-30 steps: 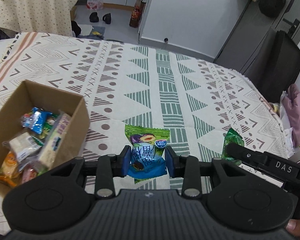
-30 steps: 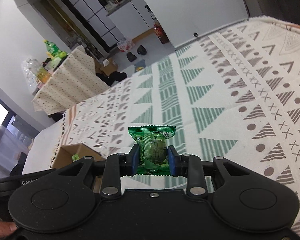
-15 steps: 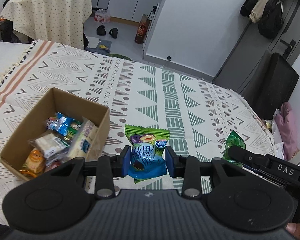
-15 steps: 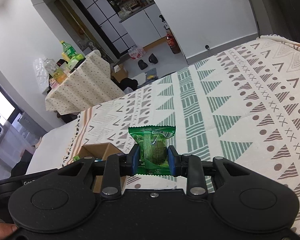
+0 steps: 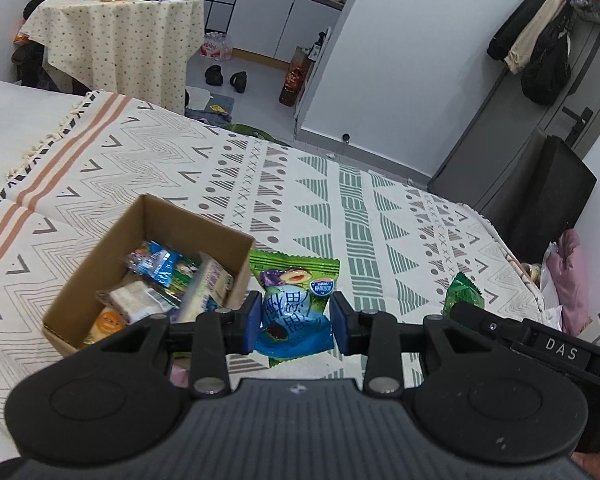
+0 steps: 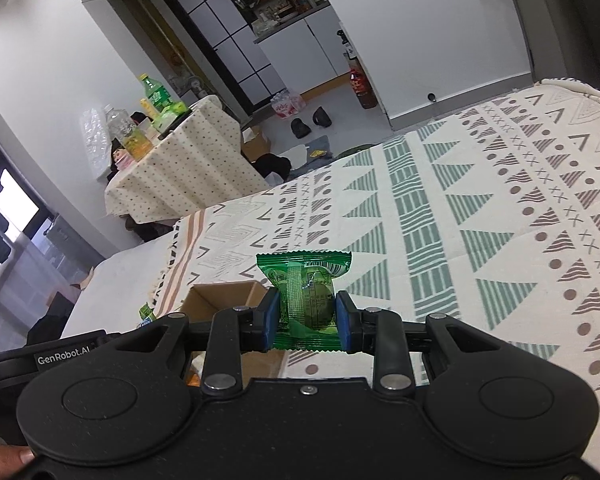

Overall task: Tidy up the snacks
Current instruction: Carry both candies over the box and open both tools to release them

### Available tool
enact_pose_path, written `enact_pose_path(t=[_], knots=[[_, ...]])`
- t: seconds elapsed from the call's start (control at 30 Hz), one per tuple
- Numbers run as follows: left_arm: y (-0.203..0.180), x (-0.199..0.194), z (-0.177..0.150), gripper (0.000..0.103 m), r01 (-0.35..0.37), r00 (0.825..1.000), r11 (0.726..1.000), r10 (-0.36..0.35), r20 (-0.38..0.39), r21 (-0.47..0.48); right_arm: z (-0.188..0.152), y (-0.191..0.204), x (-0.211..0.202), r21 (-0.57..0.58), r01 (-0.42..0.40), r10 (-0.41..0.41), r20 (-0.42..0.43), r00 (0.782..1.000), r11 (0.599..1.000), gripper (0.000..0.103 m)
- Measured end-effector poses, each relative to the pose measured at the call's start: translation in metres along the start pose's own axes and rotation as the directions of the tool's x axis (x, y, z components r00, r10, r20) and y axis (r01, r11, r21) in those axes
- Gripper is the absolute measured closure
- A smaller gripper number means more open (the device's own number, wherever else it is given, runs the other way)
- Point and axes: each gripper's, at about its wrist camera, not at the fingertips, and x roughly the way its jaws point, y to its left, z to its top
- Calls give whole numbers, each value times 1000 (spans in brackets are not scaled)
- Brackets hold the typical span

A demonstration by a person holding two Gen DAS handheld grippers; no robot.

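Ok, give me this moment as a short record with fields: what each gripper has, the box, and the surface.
left gripper: jaws shut on blue and green snack packet
right gripper: jaws shut on clear green snack packet
cardboard box: open, several wrapped snacks inside
box position: left of the left gripper's packet
surface: patterned cloth, box resting on it

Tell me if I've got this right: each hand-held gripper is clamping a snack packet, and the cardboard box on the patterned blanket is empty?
Not quite. The cardboard box is not empty: the left wrist view shows several wrapped snacks inside. The rest holds: the left hand-held gripper clamps a blue-and-green packet, the right hand-held gripper a green packet.
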Motion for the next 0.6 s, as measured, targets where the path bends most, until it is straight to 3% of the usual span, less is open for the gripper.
enact_pose_path(t=[0.6], knots=[[80,-9,29,67,-70,997,992,73,28,-105,-2,67,47,-64,-67,64,-52,997,996,74]])
